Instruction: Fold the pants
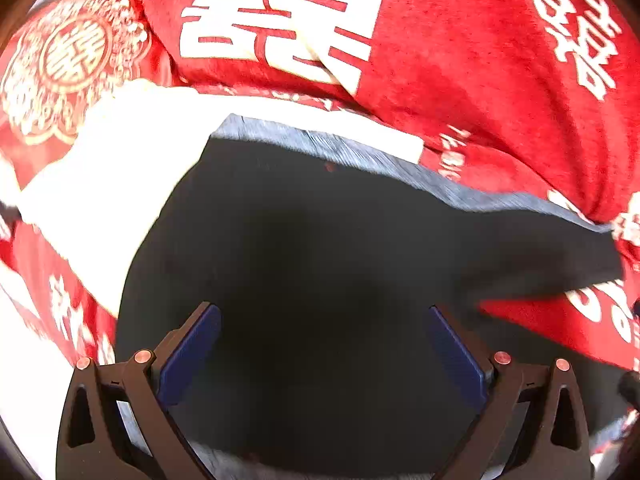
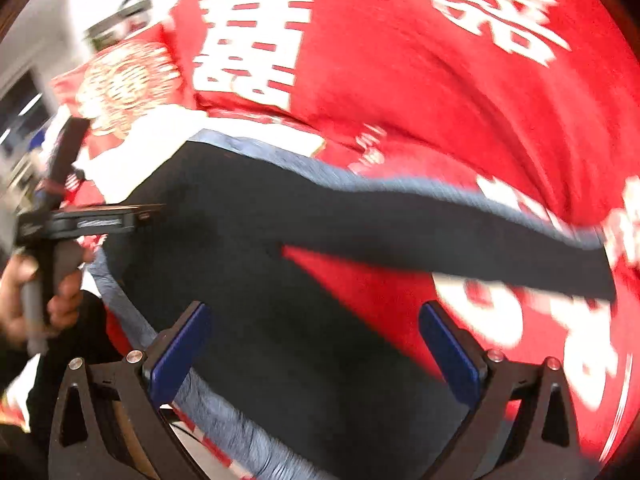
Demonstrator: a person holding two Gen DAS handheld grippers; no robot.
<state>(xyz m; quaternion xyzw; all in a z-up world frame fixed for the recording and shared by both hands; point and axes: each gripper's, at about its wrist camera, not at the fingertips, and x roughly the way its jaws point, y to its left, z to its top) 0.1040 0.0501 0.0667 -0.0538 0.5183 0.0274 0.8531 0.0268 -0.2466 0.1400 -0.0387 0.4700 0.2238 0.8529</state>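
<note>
Dark navy pants (image 1: 320, 260) with a grey-blue lining edge (image 1: 360, 156) lie spread on red bedding. One leg stretches to the right (image 2: 460, 232). My left gripper (image 1: 325, 312) is open just above the dark fabric, with nothing between its blue pads (image 1: 192, 352). My right gripper (image 2: 315, 308) is open over the pants near the crotch, empty. The left gripper also shows at the left edge of the right wrist view (image 2: 92, 216), held by a hand, hovering over the pants' left edge.
A red blanket with large white characters (image 1: 440, 60) is bunched behind the pants. A red pillow with a gold medallion (image 1: 68, 64) lies at the far left. White sheet (image 1: 132, 152) shows beside the pants. Room furniture (image 2: 32, 92) at far left.
</note>
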